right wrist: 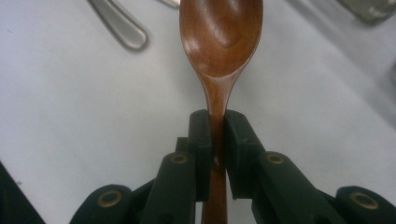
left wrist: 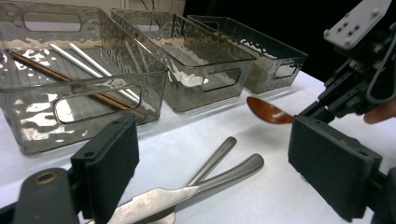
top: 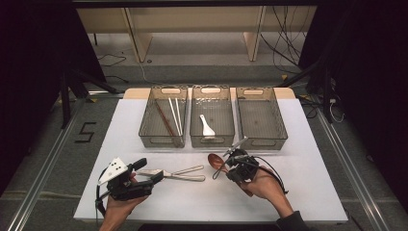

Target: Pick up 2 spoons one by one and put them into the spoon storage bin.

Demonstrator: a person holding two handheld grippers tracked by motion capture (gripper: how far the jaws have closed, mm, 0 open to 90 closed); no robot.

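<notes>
The right gripper has its two black jaws pressed together on the handle of a reddish-brown wooden spoon, clamping it just below the neck. In the right gripper view the bowl of the spoon sticks straight out past the jaw tips, hollow side toward the camera, above the white table top. In the high view the same spoon shows its bowl pointing up and to the left of the right gripper, near the front edge of the middle grey plastic bin, which holds a white ceramic spoon.

The left gripper has its jaws wide apart with nothing pressed between the pads. A steel table knife lies on the table beneath the gap between them, its blade toward the camera, along with a second steel utensil handle crossing under it. The wooden spoon hangs well beyond the left gripper's reach, over toward the right-hand jaw in that view.

The leftmost bin holds brown wooden chopsticks and white chopsticks.
</notes>
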